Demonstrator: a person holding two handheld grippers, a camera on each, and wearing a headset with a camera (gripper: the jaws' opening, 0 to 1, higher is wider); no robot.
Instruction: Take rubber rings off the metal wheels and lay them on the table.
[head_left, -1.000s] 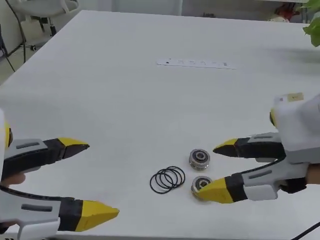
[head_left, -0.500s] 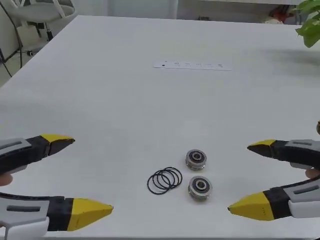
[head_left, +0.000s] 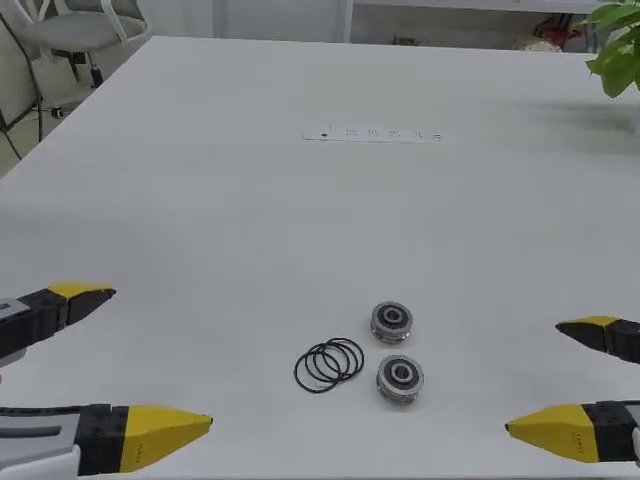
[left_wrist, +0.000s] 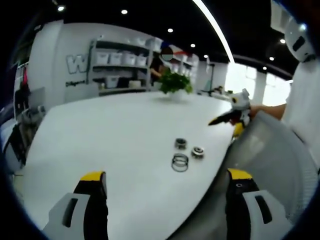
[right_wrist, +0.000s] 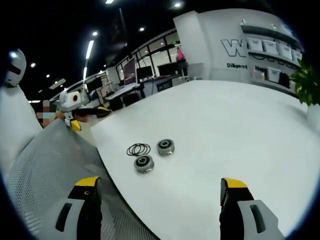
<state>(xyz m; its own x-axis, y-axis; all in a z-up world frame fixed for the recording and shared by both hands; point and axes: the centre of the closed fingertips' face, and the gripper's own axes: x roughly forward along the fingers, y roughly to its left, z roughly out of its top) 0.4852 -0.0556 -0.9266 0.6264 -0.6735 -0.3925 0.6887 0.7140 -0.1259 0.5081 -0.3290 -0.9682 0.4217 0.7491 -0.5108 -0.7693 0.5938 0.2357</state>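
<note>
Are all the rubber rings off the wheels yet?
Looks nearly finished: a pile of rubber rings lies on the table beside the two metal wheels. The left gripper and right gripper are open, empty. Whether any ring remains on a wheel is too small to tell.

White table (head_left: 250, 220), wall shelves (left_wrist: 120, 65) (ceiling spotlights (left_wrist: 124, 11) lit).

My left gripper (head_left: 160, 358) and my right gripper (head_left: 532, 377) have yellow tips, then black, then a grey-white body. The table (head_left: 250, 200) is plain white. The rings (head_left: 329, 363) are black. The wheels (head_left: 391, 321) are silver-grey with dark middles. The plant (head_left: 618, 50) is green.
</note>
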